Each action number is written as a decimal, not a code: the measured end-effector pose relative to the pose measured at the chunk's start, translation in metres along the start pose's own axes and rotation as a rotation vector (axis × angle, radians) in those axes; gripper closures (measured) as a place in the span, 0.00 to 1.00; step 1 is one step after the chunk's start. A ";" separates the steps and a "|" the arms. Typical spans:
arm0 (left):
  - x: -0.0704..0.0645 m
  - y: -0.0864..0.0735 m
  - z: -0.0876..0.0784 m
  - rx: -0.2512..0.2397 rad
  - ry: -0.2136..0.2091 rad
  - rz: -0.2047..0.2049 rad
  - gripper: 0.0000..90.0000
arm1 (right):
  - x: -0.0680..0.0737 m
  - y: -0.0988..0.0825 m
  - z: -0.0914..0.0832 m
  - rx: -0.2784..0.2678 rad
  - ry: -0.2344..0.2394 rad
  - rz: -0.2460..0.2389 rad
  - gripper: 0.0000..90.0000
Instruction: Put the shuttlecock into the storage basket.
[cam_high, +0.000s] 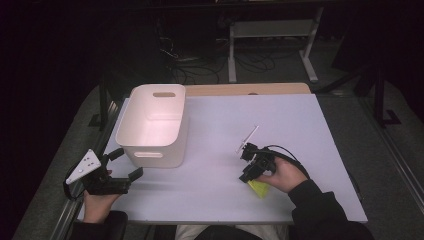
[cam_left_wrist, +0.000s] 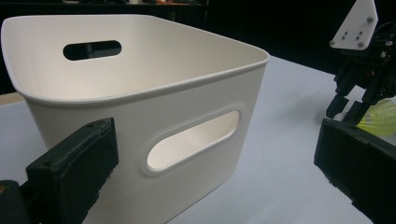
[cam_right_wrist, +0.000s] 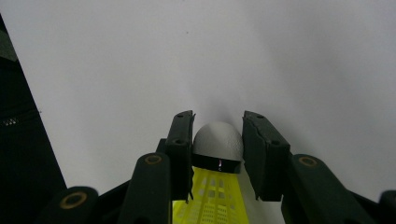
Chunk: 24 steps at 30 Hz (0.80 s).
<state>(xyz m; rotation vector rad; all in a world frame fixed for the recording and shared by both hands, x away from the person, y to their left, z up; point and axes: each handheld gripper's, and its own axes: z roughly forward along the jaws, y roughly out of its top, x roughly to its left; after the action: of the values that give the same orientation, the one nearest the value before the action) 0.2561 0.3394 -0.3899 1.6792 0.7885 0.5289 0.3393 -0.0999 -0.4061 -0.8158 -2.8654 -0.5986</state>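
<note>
A shuttlecock (cam_right_wrist: 217, 140) with a white cork head and a yellow net skirt lies on the white table near its front right. My right gripper (cam_right_wrist: 218, 117) is shut on it, with one pad on each side of the cork. In the high view the right gripper (cam_high: 249, 176) points down at the yellow skirt (cam_high: 259, 188). The left gripper (cam_high: 126, 164) stands open at the front left with nothing between its jaws. It faces the front wall of a white plastic basket (cam_high: 155, 157). In the left gripper view the basket (cam_left_wrist: 196, 102) is close ahead, and the right gripper (cam_left_wrist: 348, 105) and the shuttlecock (cam_left_wrist: 380, 117) show at far right.
The table top (cam_high: 225, 125) is white, with a wooden strip (cam_high: 250, 89) along its far edge. Beyond it are a dark floor with cables and a white stand (cam_high: 270, 35). The basket has slot handles and looks empty inside.
</note>
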 end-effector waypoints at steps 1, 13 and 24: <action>0.000 0.000 0.000 0.000 0.000 0.000 0.00 | 0.000 0.000 -0.001 -0.003 0.000 -0.002 0.70; 0.000 0.000 0.000 -0.001 0.001 0.001 0.00 | 0.000 0.001 -0.010 -0.039 -0.018 -0.002 0.71; 0.000 0.000 0.000 -0.001 0.001 0.001 0.00 | -0.001 0.006 -0.029 -0.110 -0.031 -0.003 0.71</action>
<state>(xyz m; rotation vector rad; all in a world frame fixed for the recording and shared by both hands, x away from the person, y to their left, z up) 0.2561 0.3396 -0.3898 1.6785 0.7880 0.5304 0.3431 -0.1075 -0.3783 -0.8432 -2.8840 -0.7571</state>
